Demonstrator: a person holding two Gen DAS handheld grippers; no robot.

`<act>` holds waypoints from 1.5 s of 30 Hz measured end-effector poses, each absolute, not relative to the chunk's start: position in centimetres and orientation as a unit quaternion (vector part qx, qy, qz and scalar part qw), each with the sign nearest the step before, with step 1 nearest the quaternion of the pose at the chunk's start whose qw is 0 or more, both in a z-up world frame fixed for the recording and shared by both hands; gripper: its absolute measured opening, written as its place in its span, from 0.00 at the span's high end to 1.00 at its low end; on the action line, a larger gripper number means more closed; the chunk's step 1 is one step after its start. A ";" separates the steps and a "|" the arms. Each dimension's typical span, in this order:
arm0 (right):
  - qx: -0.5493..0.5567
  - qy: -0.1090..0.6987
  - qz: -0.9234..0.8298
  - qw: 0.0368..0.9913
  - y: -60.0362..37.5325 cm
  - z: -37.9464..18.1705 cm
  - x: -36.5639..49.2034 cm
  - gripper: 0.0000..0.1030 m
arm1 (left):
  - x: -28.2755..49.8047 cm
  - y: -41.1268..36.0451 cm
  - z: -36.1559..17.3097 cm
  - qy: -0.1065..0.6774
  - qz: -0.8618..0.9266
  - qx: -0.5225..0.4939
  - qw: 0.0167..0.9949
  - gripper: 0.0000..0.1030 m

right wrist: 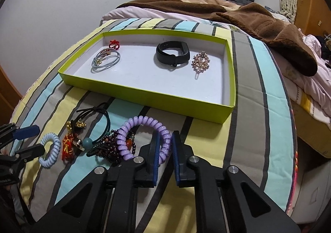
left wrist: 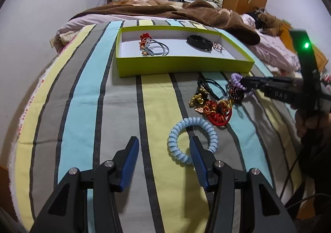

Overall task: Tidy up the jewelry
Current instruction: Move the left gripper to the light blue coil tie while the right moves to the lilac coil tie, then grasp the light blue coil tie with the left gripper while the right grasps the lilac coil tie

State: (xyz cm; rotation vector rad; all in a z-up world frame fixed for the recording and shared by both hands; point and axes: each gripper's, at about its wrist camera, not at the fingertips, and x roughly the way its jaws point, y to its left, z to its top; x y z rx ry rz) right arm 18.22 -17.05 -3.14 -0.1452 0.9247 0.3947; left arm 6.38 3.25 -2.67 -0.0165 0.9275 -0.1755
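A lime-green tray (right wrist: 144, 96) (left wrist: 182, 66) lies on the striped bedspread, holding grey hair ties (right wrist: 106, 60), a red clip (right wrist: 114, 44), a black band (right wrist: 172, 54) and a beaded hair clip (right wrist: 201, 62). In front of it lies a pile: purple coil tie (right wrist: 142, 129), dark bead bracelet (right wrist: 107, 148), red and gold charms (left wrist: 215, 109), black cords (right wrist: 97, 115). My right gripper (right wrist: 165, 146) is shut on the purple coil tie's right side. My left gripper (left wrist: 163, 146) is open; its right finger rests inside the light blue coil tie (left wrist: 192, 140) (right wrist: 50, 150).
A brown blanket (right wrist: 269, 26) and pink bedding (left wrist: 275, 47) lie beyond the tray. A white wall runs along the bed's left. A desk, chair and window stand at the far end. The bed edge drops off on the right in the right wrist view.
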 end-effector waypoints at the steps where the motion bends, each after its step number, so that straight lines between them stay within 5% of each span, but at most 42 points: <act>1: -0.067 0.441 0.186 0.875 -17.2 -3.1 18.1 0.89 | 6.4 3.1 -2.7 0.446 -0.084 -0.002 0.891 0.49; 10: -0.037 0.420 0.176 0.889 -18.9 -1.8 16.7 0.89 | 6.9 2.1 -2.8 0.446 -0.093 0.043 0.889 0.50; 16: -0.026 0.413 0.175 0.893 -19.5 -1.3 15.8 0.89 | 7.0 0.9 -2.6 0.441 -0.114 0.061 0.888 0.74; 23: -0.018 0.409 0.175 0.896 -19.9 -1.1 15.1 0.89 | 7.0 0.7 -2.5 0.437 -0.121 0.054 0.890 0.89; 45: -0.007 0.397 0.174 0.901 -19.9 -0.4 13.4 0.89 | 7.1 2.9 -1.3 0.409 -0.091 -0.002 0.908 0.90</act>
